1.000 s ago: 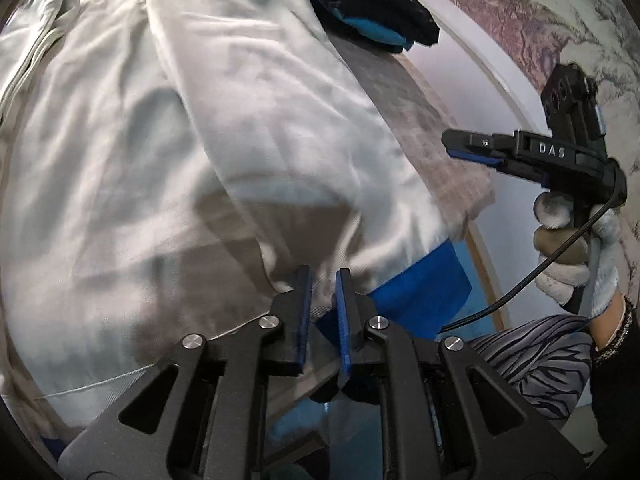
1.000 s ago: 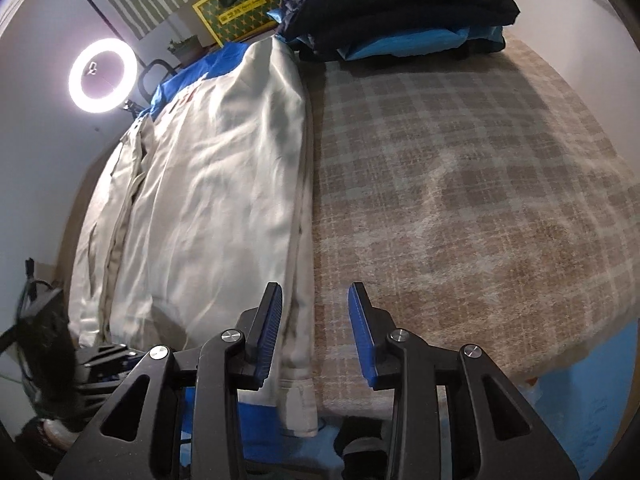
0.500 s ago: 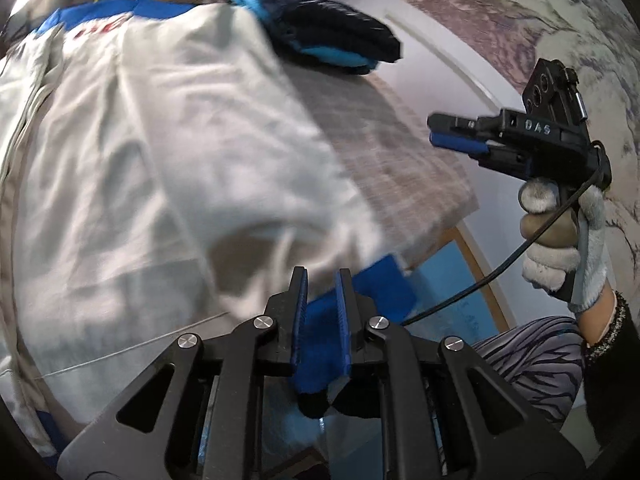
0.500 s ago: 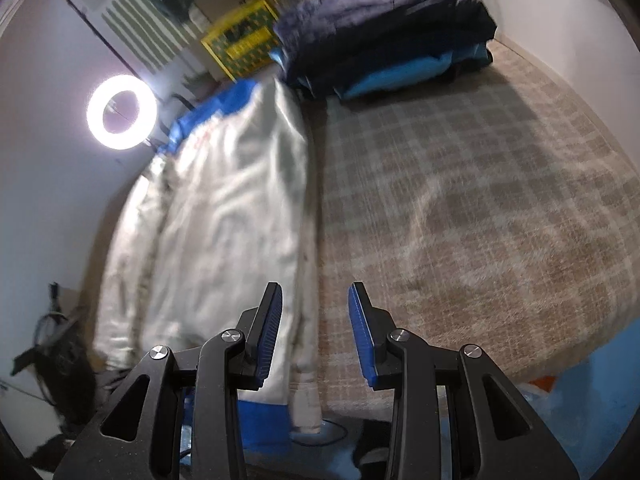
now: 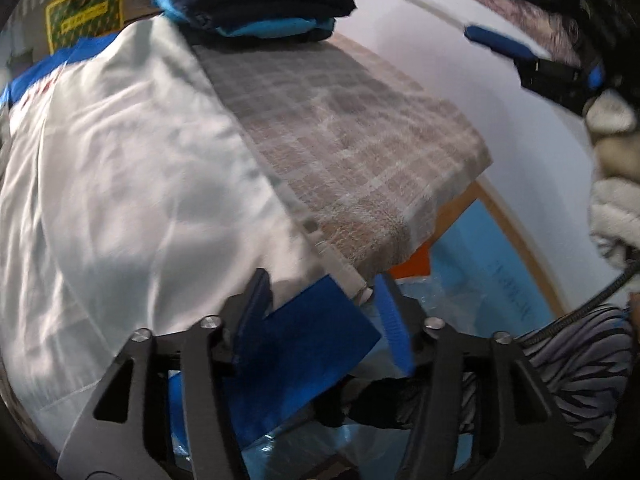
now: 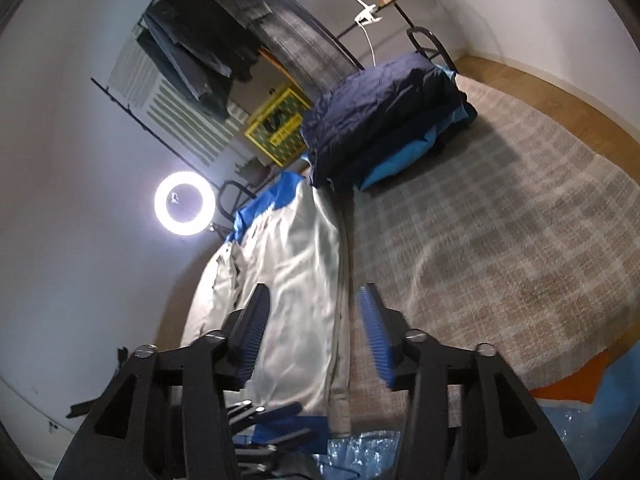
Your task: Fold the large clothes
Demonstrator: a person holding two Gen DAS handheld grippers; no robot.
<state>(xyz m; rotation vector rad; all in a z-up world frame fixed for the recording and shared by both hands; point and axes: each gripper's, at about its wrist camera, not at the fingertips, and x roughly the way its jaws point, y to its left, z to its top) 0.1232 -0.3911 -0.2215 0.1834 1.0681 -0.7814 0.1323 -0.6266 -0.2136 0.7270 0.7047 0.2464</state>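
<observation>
The white jacket (image 5: 132, 184) with blue trim lies flat across the left of the plaid-covered bed (image 5: 360, 128). The left tool (image 5: 324, 312) is opening, its blue hem corner loose between the jaws. The right tool (image 6: 312, 336) is opening, empty, above the jacket's edge.

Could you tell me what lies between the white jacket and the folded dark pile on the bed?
Nothing: in the left wrist view the white jacket runs right up against the folded dark pile.
</observation>
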